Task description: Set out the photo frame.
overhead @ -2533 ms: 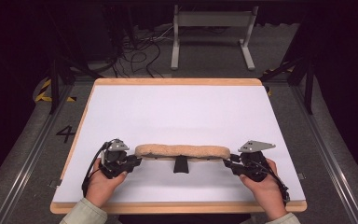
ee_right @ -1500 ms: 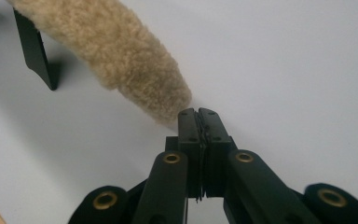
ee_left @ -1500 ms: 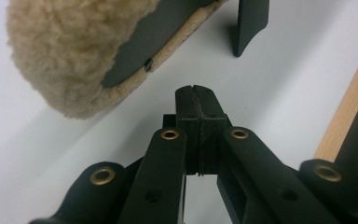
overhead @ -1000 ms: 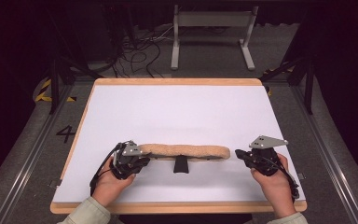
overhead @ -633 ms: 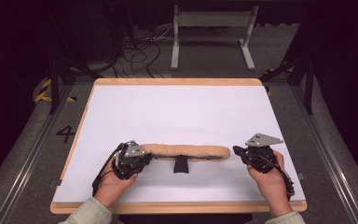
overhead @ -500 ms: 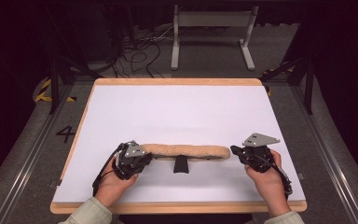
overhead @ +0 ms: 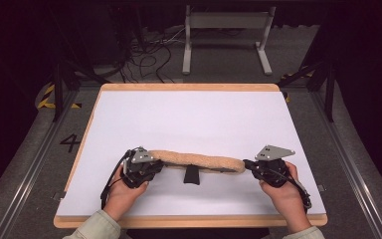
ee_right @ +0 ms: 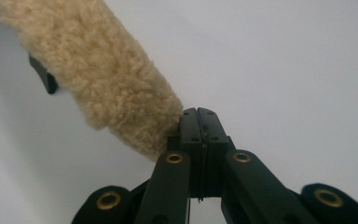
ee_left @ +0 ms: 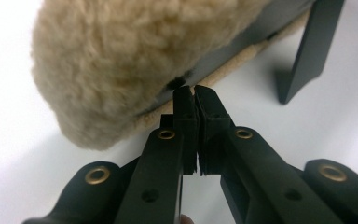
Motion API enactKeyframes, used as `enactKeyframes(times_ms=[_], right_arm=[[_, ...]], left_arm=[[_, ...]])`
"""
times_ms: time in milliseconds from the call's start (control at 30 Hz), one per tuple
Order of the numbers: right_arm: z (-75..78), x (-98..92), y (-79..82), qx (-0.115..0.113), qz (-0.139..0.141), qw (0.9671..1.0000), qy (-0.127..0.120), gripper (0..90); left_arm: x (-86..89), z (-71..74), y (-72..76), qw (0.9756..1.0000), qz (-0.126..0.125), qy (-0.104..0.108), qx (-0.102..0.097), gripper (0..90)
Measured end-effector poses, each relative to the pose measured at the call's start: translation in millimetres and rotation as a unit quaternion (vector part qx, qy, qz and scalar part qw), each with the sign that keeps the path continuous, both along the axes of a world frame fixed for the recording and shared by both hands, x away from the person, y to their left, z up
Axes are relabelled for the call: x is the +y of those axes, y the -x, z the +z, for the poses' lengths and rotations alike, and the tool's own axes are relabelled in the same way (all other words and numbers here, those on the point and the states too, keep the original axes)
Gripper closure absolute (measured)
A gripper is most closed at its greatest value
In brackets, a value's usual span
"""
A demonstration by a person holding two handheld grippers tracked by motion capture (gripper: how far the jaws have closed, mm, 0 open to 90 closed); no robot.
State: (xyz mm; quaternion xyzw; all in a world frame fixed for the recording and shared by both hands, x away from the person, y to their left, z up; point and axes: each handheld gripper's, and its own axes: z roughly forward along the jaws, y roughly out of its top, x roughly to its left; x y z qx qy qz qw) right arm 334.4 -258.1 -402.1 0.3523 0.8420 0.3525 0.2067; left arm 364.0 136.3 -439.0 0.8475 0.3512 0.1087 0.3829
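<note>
I am pinching both ends of the fleece pad (overhead: 196, 161), lying near the table's (overhead: 189, 114) 6 o'clock edge: left tongs (ee_left: 195, 100) and right tongs (ee_right: 199, 116) closed on its edges; lifting is yet to come.

Both forearms came in from the near edge of the high view, sleeves pale, each hand wrapped around a gripper body. The left gripper (overhead: 155, 167) lay low, pointing inward toward the right, its jaws nearly together with only a thin slit between the tips. The right gripper (overhead: 247, 164) pointed inward toward the left, its grey three-cornered plate on top, its jaws pressed flat together.
</note>
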Motion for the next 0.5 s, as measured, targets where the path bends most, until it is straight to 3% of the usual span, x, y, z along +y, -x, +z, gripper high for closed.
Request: enactKeyframes(times_ms=[200,300,500], right_arm=[[0.7,3.2,6.9,0.004,0.014,0.9999,0.004,90.0],[0.1,7.4,9.9,0.009,0.023,0.9997,0.007,90.0],[-0.6,15.1,15.6,0.015,0.041,0.999,0.012,90.0]], left_arm=[[-2.1,-0.5,-15.2,0.9996,0.02,0.016,0.011,86.8],[-4.5,-3.9,-26.3,0.9978,0.032,0.044,0.037,85.3],[-12.0,-2.9,-39.3,0.9965,0.047,0.053,0.045,85.8]])
